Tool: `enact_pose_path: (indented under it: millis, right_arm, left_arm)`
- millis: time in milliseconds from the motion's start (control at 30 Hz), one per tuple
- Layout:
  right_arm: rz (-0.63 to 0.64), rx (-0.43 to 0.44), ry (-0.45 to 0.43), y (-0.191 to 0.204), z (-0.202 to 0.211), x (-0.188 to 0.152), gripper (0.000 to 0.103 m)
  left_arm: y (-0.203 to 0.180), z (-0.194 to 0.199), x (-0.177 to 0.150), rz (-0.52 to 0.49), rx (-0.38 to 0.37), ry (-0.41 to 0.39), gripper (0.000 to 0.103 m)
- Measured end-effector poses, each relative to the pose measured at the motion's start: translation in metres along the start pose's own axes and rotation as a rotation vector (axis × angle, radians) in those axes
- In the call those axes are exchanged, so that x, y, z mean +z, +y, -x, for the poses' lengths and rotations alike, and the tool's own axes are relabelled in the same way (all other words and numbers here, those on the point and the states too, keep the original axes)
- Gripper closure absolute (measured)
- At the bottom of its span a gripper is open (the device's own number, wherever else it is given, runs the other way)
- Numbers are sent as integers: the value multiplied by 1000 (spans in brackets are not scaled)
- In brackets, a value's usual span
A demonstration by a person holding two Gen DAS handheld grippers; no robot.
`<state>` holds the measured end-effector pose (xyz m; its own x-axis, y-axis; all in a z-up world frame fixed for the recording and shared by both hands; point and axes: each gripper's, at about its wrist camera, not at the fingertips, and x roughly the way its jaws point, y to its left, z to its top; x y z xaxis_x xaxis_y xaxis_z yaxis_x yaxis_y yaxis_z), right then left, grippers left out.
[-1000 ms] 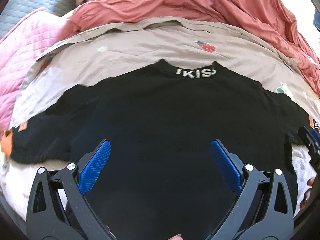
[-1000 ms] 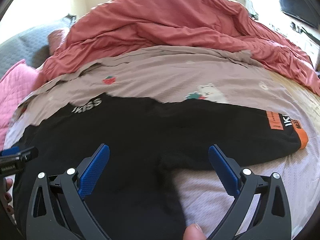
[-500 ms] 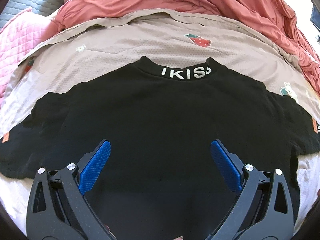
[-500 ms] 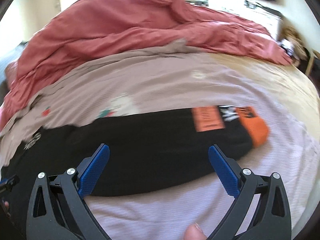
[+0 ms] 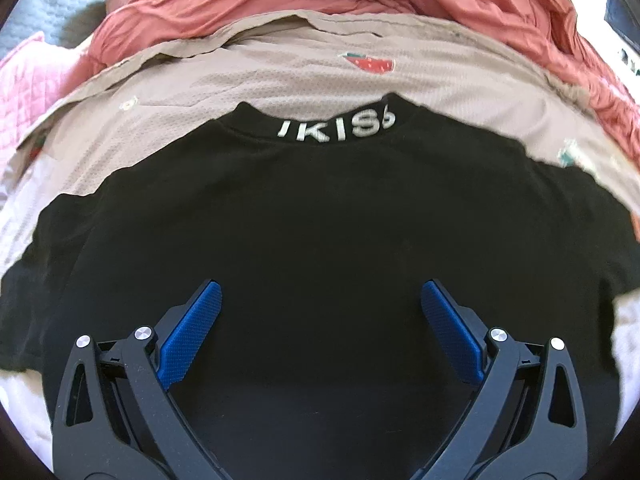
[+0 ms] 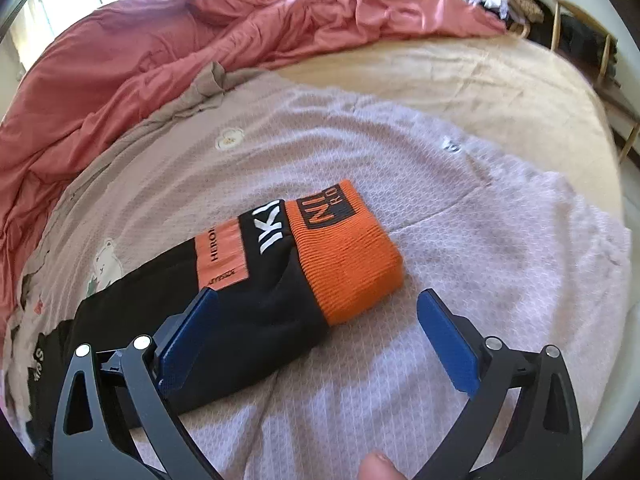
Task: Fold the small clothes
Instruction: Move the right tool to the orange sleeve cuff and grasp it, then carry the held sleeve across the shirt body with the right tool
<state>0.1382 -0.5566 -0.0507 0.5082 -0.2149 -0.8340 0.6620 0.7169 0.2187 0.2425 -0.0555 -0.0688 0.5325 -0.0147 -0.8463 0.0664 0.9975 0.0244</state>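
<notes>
Black sweatshirt (image 5: pixel 320 220) lies flat on the mauve printed sheet (image 6: pixel 460 240), collar away from the camera, left gripper (image 5: pixel 320 312) spread wide and empty above its body, right gripper (image 6: pixel 316 316) likewise agape over the orange cuff (image 6: pixel 352 260).

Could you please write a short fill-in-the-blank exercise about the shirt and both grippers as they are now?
1. The black shirt has white lettering on its ____.
2. The sleeve cuff near the right gripper is coloured ____.
3. The jaws of the left gripper stand ____.
4. The shirt lies on a sheet beside a ____ duvet.

Answers: collar; orange; open; red
</notes>
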Motion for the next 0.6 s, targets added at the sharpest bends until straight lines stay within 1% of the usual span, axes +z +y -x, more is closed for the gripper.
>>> enact_pose_path:
  millis: [67,100,133,200,233,267,300,333,367,433,467,533,600]
  right_arm:
    - [-17,16,12,-2,-8,3,7]
    - [-26,15,16,0,-11,6,14]
    - [-28,10,10,1,-13,9,19]
    - [-1,39,-22,6,-11,14,38]
    - [14,49,-37,9,-9,16,46]
    - [21,53,-45,11,-8,19,60]
    - [23,63,-52,12,-7,20,69]
    - [23,80,-60,11,-6,22,73]
    - [22,97,-70,11,-4,24,84]
    - [31,148,-99,13,2,24,92]
    - [48,181,-116,17,7,24,94]
    - [74,195,-133,26,16,22,94]
    - [103,239,-153,42,26,22,94]
  left_arm:
    - [1,-2,-2,-3,-6,-7,9]
    - [2,-1,-2,-1,-13,-13,9]
    - [3,-1,-1,0,-18,-15,9]
    - [3,-1,-3,0,-24,-21,9]
    - [4,-1,-3,-2,-27,-22,9]
    - [4,-1,-4,-3,-30,-24,9]
    - [5,0,-4,-2,-34,-27,9]
    - [5,0,-5,0,-37,-28,9]
    - [6,1,-5,1,-41,-30,9]
    - [9,2,-6,9,-54,-34,9]
    - [10,3,-6,14,-63,-37,9]
    - [13,5,-7,24,-82,-38,9]
    - [16,8,-6,33,-96,-42,9]
